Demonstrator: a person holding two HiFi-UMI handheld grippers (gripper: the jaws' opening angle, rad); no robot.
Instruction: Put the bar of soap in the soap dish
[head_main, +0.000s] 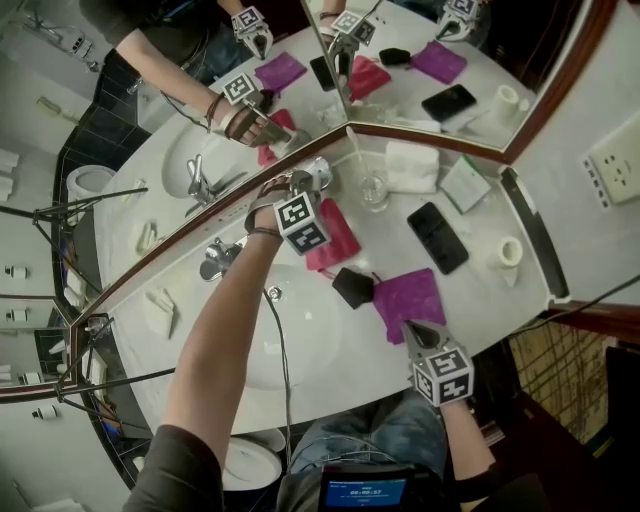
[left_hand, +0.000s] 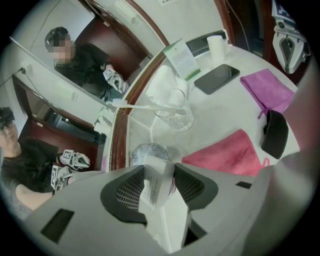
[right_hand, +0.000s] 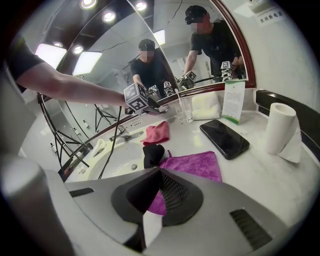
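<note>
The bar of soap (left_hand: 152, 187) is a white printed box, standing upright between the pads of my left gripper (left_hand: 159, 180), which is shut on it. Just beyond the jaws lies the round glass soap dish (left_hand: 145, 151), by the mirror's wooden edge. In the head view my left gripper (head_main: 308, 180) reaches to the back of the counter, at the soap dish (head_main: 320, 172); the soap is hidden there. My right gripper (head_main: 410, 330) is shut and empty at the near edge of a purple cloth (head_main: 410, 298). In its own view the right gripper (right_hand: 160, 172) shows the closed jaws over that purple cloth (right_hand: 192, 165).
A drinking glass (head_main: 374, 190), a folded white towel (head_main: 412, 165) and a card stand at the back. A pink cloth (head_main: 338, 240), a black object (head_main: 352, 287), a phone (head_main: 437, 237) and a paper roll (head_main: 510, 252) lie on the counter. The sink (head_main: 260, 350) and tap (head_main: 218, 258) are at left.
</note>
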